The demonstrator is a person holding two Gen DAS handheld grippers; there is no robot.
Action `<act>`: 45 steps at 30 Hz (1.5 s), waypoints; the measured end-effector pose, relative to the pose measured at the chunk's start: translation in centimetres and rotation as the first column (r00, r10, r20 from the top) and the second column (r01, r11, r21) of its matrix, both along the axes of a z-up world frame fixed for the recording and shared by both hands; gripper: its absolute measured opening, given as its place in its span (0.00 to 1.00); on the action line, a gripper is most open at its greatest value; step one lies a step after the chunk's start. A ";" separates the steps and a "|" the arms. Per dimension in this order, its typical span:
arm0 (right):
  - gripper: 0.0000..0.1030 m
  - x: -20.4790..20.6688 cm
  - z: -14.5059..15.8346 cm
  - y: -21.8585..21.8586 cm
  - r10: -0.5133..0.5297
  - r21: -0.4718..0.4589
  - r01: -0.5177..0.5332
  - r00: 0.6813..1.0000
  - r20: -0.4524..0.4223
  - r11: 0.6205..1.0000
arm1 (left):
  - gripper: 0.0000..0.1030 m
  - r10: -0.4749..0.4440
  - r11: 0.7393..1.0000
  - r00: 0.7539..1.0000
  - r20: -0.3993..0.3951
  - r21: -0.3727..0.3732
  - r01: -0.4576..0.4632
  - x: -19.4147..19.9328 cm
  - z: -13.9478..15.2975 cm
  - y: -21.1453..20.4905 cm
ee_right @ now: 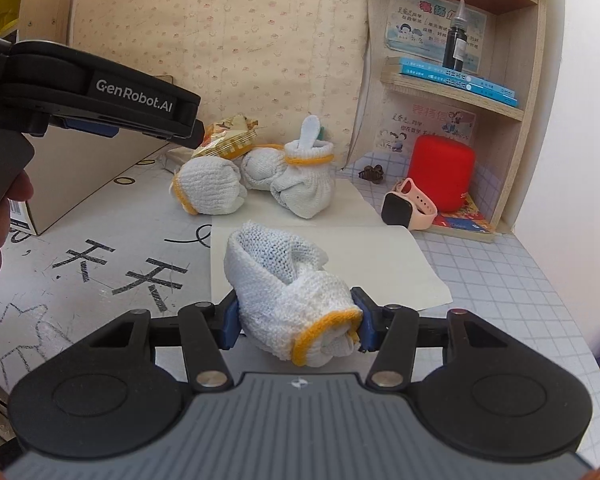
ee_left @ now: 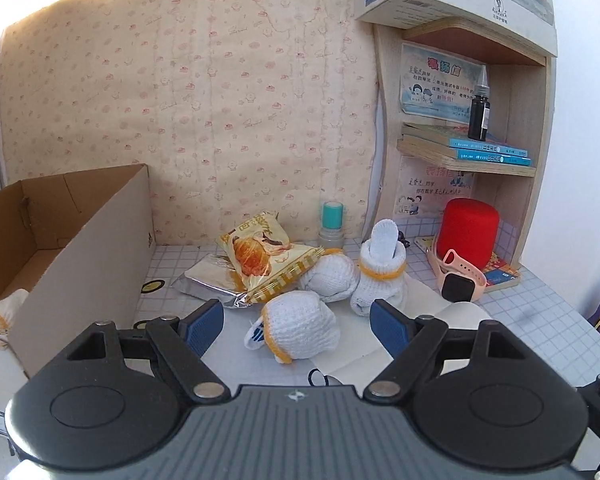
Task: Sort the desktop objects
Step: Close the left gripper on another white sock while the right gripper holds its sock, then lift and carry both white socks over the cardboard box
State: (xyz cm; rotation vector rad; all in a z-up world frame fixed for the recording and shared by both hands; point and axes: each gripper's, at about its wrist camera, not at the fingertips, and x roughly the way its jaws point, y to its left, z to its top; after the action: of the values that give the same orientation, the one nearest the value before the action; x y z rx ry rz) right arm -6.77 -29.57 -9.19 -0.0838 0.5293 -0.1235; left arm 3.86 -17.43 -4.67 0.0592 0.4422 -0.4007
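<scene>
Right tongs [ee_right: 296, 320] pinch a rolled glove [ee_right: 288, 296] above the desk's [ee_right: 500, 280] front edge; left tongs [ee_left: 296, 326] spread over another glove [ee_left: 300, 330]. Keep the squeeze firm, carry it over the box [ee_left: 80, 240] wall at the left edge before releasing.

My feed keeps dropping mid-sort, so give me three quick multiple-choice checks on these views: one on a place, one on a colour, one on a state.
1. The pink smartwatch lies:
A. in the cardboard box
B. against the red cylinder
C. on the upper shelf

2. The rolled gloves' cuff trim is:
A. yellow
B. green
C. black

3. The right gripper is:
A. open, empty
B. shut on a glove
C. shut on the snack bag

Key: 1 B, it leans beside the red cylinder. 2 A, yellow bands. 3 B, jaws pinch the held glove.
</scene>
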 end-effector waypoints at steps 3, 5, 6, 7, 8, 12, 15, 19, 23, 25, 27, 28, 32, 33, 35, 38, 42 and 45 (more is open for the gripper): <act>0.52 0.0 0.2 -1.4 -0.034 0.006 0.034 0.999 0.010 0.999 | 0.81 0.010 1.000 0.999 -0.034 0.019 -0.010 1.5 -0.8 -1.5; 0.52 0.0 0.3 -2.1 -0.047 0.008 0.047 0.999 0.013 0.999 | 0.81 0.014 0.999 0.999 -0.051 0.032 -0.012 2.5 -1.4 -2.4; 0.52 0.1 0.4 -2.4 -0.056 0.010 0.056 0.998 0.017 0.998 | 0.81 0.024 0.999 0.998 -0.053 0.048 -0.021 2.8 -1.7 -2.8; 0.52 0.1 0.4 -2.8 -0.061 0.014 0.061 0.998 0.020 0.998 | 0.80 0.040 0.997 0.997 -0.063 0.069 -0.035 3.4 -2.0 -3.3; 0.52 0.0 0.5 -3.0 -0.065 0.018 0.064 0.998 0.023 0.998 | 0.79 0.049 0.996 0.996 -0.075 0.073 -0.044 3.9 -2.3 -3.5; 0.52 0.1 0.9 -3.6 -0.078 0.023 0.077 0.996 0.037 0.997 | 0.55 0.095 0.993 0.986 -0.138 0.083 -0.084 5.8 -3.4 -3.7; 0.52 -0.1 1.1 -3.9 -0.084 0.033 0.082 0.995 0.049 0.996 | 0.51 0.102 0.993 0.986 -0.131 0.077 -0.093 6.1 -3.4 -3.5; 0.52 0.0 1.4 -4.1 -0.086 0.038 0.084 0.994 0.064 0.996 | 0.46 0.095 0.993 0.989 -0.116 0.077 -0.086 5.7 -3.3 -3.5; 0.52 0.4 2.0 -3.8 -0.078 0.034 0.075 0.994 0.079 0.997 | 0.45 0.097 0.992 0.991 -0.089 0.086 -0.090 5.0 -2.9 -3.3; 0.52 0.6 2.4 -3.6 -0.072 0.031 0.070 0.993 0.090 0.997 | 0.45 0.103 0.992 0.992 -0.067 0.086 -0.097 4.6 -2.4 -3.0; 0.52 0.8 2.7 -3.3 -0.065 0.026 0.063 0.993 0.097 0.998 | 0.45 0.105 0.991 0.994 -0.042 0.086 -0.101 4.1 -1.9 -2.7; 0.52 0.9 2.9 -3.1 -0.063 0.024 0.061 0.993 0.104 0.998 | 0.45 0.111 0.990 0.993 -0.028 0.086 -0.108 3.8 -1.7 -2.5; 0.52 1.2 4.0 -2.2 -0.043 0.014 0.041 0.991 0.128 0.999 | 0.45 0.131 0.988 0.991 0.015 0.076 -0.132 2.8 -0.6 -1.5; 0.52 1.2 4.1 -2.0 -0.039 0.011 0.038 0.990 0.132 0.999 | 0.45 0.133 0.988 0.991 0.025 0.075 -0.135 2.6 -0.3 -1.3; 0.52 1.2 4.6 -1.5 -0.029 0.005 0.029 0.989 0.142 1.000 | 0.45 0.140 0.987 0.989 0.048 0.068 -0.143 2.0 0.4 -0.7; 0.52 1.0 5.1 -0.9 -0.019 -0.004 0.020 0.988 0.155 1.000 | 0.45 0.155 0.986 0.985 0.077 0.051 -0.159 1.2 1.5 0.3; 0.52 0.8 6.0 -0.2 -0.003 -0.014 0.005 0.985 0.173 1.000 | 0.45 0.172 0.984 0.978 0.118 0.033 -0.177 0.1 3.0 1.7; 0.52 0.7 6.7 0.5 0.013 -0.021 -0.009 0.982 0.188 1.000 | 0.45 0.191 0.981 0.973 0.130 0.020 -0.195 -0.5 4.0 2.8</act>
State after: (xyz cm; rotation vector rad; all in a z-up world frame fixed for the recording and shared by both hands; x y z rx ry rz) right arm -6.11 -29.11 -2.49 -0.0937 0.3384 -0.1246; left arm 3.39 -14.60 -0.65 0.0720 0.3250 -0.1972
